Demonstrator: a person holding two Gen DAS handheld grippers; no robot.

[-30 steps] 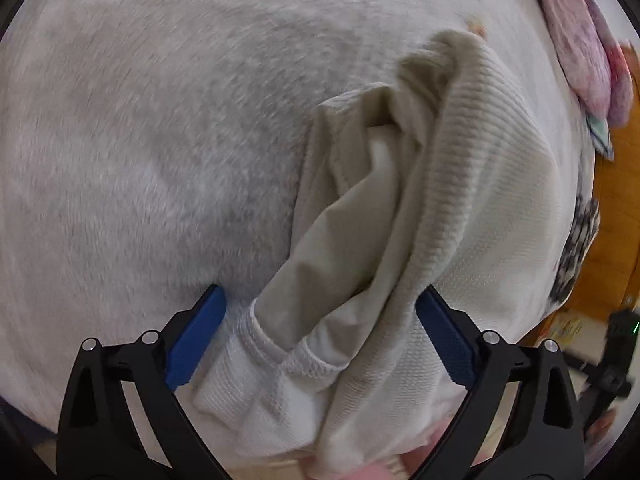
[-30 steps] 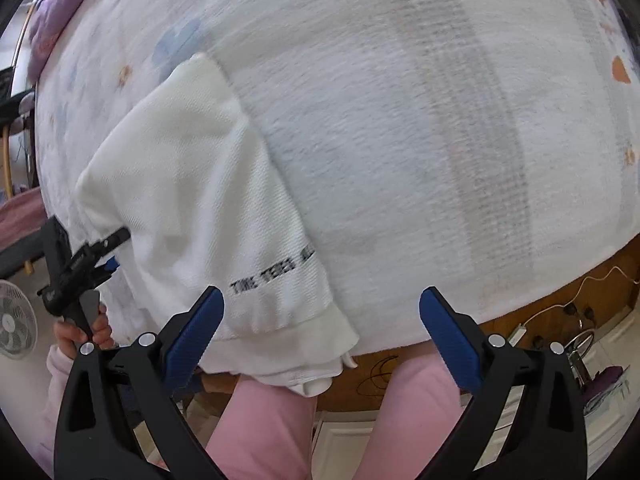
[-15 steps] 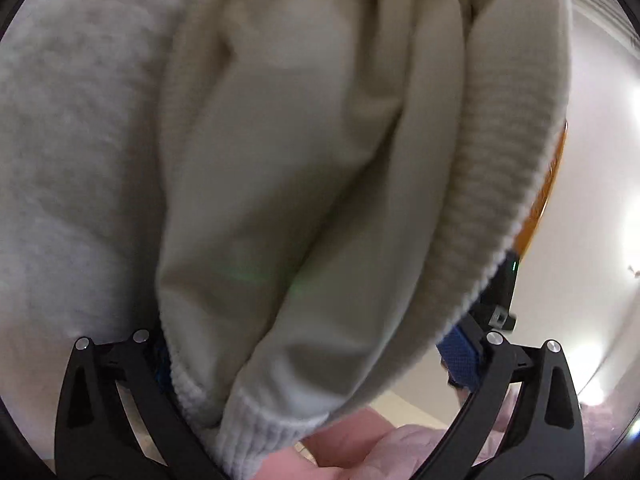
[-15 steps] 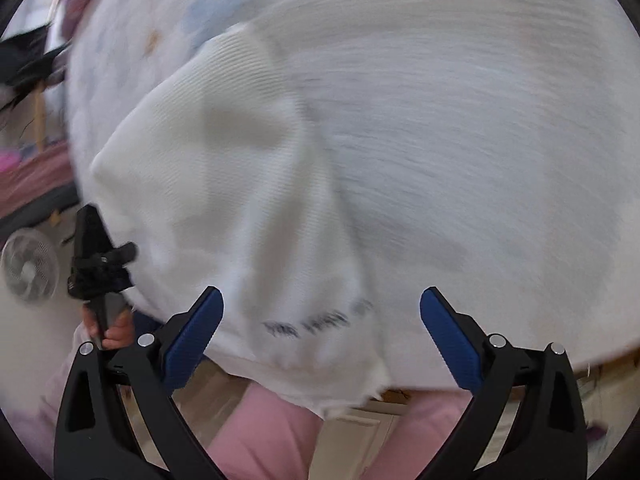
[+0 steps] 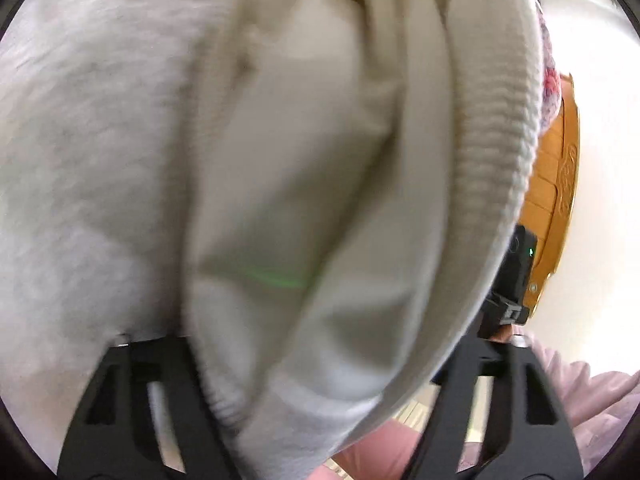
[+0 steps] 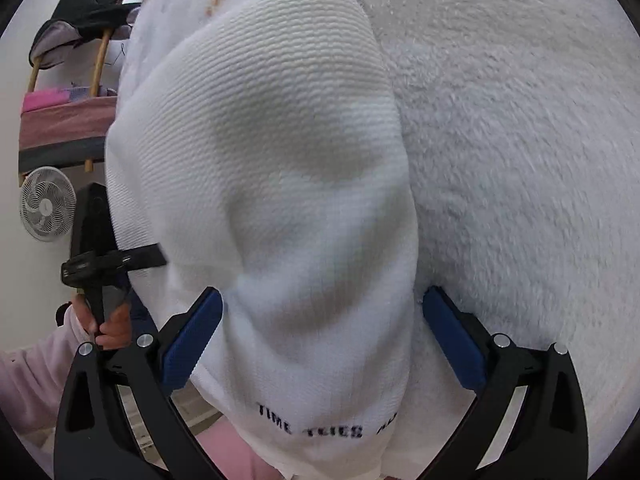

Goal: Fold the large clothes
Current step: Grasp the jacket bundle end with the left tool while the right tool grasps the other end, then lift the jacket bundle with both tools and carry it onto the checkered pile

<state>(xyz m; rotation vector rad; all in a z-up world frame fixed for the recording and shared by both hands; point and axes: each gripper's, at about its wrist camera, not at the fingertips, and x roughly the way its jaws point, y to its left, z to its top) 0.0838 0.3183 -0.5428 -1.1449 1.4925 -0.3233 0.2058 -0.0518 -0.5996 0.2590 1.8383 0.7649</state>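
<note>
A white ribbed garment (image 6: 280, 160) with a black printed line near its hem lies on a fluffy pale blanket (image 6: 520, 160). My right gripper (image 6: 322, 292) stands open, its blue pads (image 6: 192, 340) on either side of the hem end; the cloth runs between them. In the left wrist view a thick bunch of the same garment (image 5: 312, 200) fills the gap of my left gripper (image 5: 316, 344). Its jaws are closing on the bunch, and the cloth hides both pads. The left gripper (image 6: 96, 264) also shows in the right wrist view, at the garment's left edge.
The blanket (image 5: 80, 160) covers a bed with an orange wooden headboard (image 5: 556, 184) and a pink patterned cloth (image 5: 548, 80) beside it. A white fan (image 6: 48, 204) and a rack hung with clothes (image 6: 68, 120) stand off the bed's left side. The person's pink sleeve (image 6: 32, 384) is close below.
The left gripper has pushed into the bunched garment and its jaws have come inward. The right gripper has dropped onto the printed hem, which now lies between its pads.
</note>
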